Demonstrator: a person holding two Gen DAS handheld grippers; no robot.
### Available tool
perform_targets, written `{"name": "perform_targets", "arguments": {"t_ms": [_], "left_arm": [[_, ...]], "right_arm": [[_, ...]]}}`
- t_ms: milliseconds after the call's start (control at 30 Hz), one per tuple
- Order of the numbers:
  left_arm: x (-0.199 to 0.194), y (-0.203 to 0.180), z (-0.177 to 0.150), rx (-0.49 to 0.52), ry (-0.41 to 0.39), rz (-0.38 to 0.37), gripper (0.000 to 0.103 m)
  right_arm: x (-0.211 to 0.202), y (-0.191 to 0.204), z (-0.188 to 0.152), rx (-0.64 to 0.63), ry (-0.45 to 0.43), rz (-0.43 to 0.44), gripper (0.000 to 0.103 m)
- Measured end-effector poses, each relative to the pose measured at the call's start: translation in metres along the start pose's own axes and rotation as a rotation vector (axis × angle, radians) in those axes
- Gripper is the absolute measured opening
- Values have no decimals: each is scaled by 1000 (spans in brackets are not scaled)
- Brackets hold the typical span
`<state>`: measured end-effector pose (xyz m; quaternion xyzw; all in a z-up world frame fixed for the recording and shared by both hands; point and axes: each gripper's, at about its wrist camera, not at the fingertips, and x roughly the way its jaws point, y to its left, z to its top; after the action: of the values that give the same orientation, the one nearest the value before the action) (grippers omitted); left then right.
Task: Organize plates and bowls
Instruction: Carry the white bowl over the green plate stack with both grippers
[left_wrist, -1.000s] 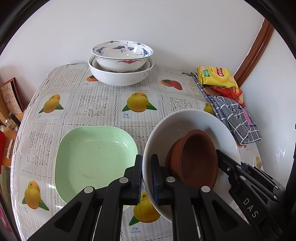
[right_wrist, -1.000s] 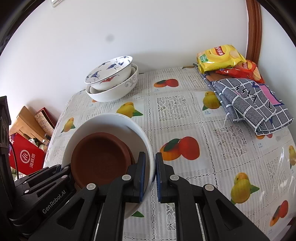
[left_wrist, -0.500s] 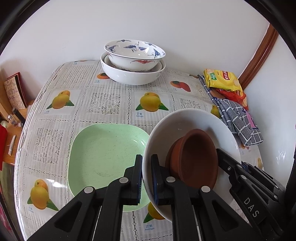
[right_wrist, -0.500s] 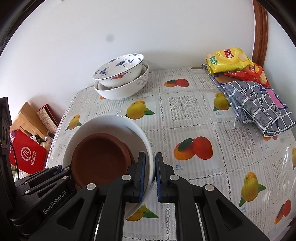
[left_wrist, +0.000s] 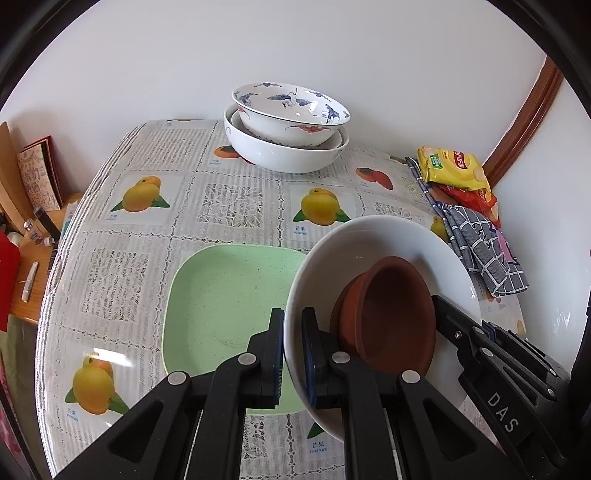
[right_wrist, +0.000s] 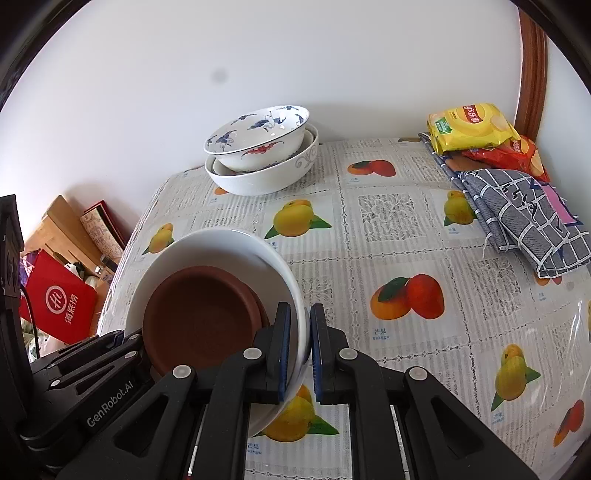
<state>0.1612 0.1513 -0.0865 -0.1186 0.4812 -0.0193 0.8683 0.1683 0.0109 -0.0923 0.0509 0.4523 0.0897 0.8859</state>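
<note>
Tongs on both sides clamp opposite rims of a white bowl (left_wrist: 388, 236), left tongs (left_wrist: 293, 354) and right tongs (right_wrist: 297, 350) shut tight on it, likely sharing the load because a brown dish (left_wrist: 391, 314) rides inside. Green plate (left_wrist: 229, 295) lies on the desk (left_wrist: 229, 206) just beyond the left tongs; stacked bowls (left_wrist: 288, 125) wait farther ahead.

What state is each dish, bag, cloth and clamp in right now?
White bowl: lifted, tilted, gripped on opposite rims.
Brown dish: nested inside it.
Green plate: flat on the table, empty.
Crane-pattern bowl: stacked in another bowl.
Snack bags: unopened, as far as visible.
Checked cloth: folded.
Left gripper: shut on rim.
Right gripper: shut on rim.
</note>
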Motion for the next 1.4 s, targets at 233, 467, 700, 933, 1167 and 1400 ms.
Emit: {"name": "perform_targets", "arguments": {"t_ms": [233, 467, 700, 933, 1167, 1400], "left_arm": [[1, 10, -2, -22, 3, 6, 10], [3, 19, -4, -35, 9, 12, 10], [7, 29, -4, -53, 15, 17, 10], [11, 39, -4, -67, 21, 24, 10], [15, 49, -3, -85, 25, 28, 10], [20, 57, -1, -97, 34, 33, 10]], "right_arm": [[5, 8, -1, -14, 14, 9, 11], [12, 16, -2, -21, 26, 17, 11], [20, 23, -3, -31, 40, 23, 10], [28, 30, -2, -35, 51, 29, 10], [36, 37, -2, -49, 64, 36, 10], [46, 44, -1, -66, 76, 38, 10]]}}
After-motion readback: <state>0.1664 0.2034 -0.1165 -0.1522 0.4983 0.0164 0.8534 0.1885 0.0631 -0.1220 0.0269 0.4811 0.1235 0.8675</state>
